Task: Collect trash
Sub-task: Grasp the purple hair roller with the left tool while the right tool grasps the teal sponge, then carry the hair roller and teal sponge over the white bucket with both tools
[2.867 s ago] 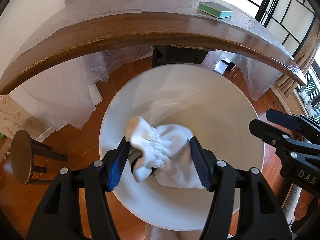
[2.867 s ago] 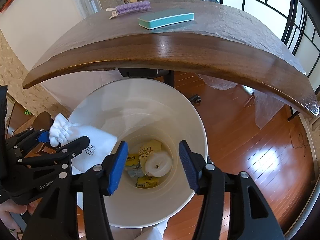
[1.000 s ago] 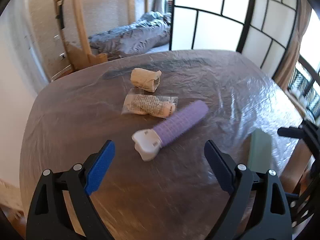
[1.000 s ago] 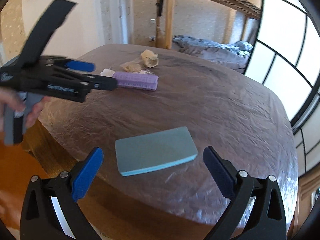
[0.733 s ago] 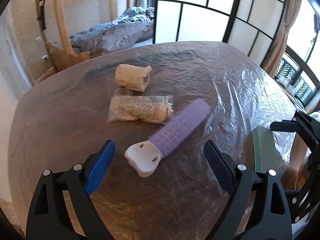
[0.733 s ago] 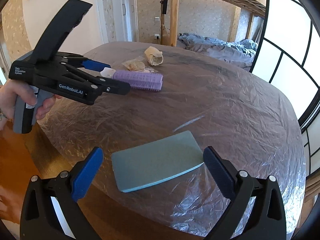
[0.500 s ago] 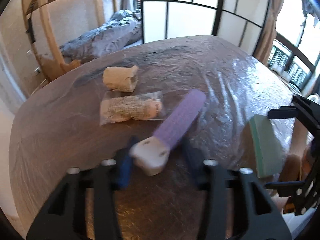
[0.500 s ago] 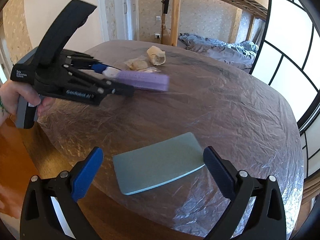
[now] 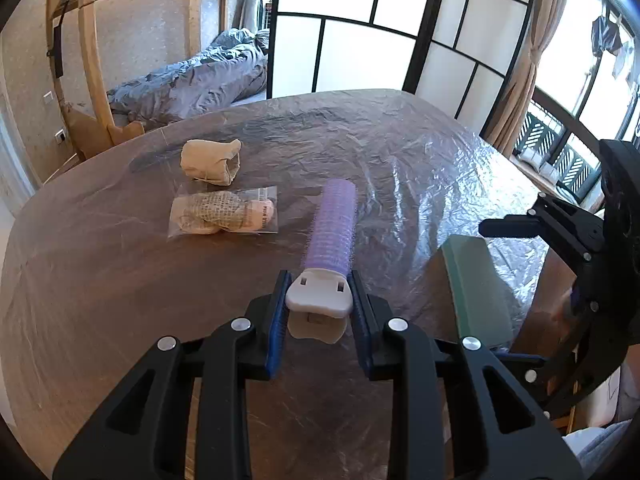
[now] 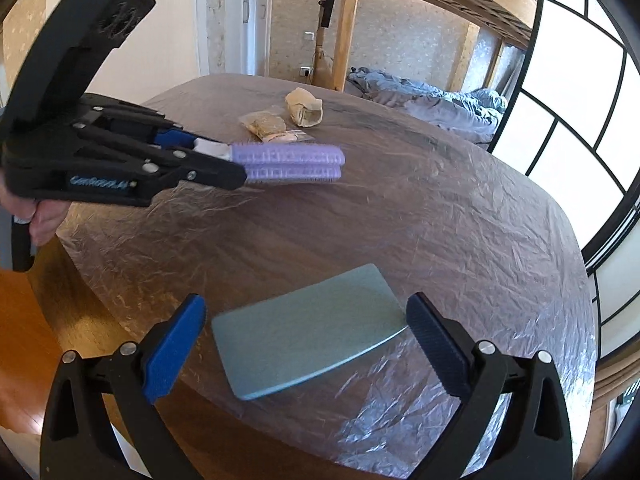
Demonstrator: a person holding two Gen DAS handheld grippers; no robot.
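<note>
Gripping the white plastic end of the purple bristled roller [image 9: 331, 224] in the clenched left claw [image 9: 319, 306], seemingly just above the plastic-covered wooden table [image 10: 440, 216]. Hovering released, right claw [image 10: 306, 338] straddling the flat teal sponge block [image 10: 308, 330]. Lying beyond: clear packet [image 9: 224, 216], beige roll [image 9: 210, 162].

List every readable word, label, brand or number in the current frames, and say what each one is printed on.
"GenRobot.AI": raised lettering on the side of the left gripper, seen from the right wrist view; soft, only just legible.
Print on the clear packet: dense small text across its contents, too small and blurred to read.
Purple hair roller, green sponge block, beige roll, right gripper: no text visible.
</note>
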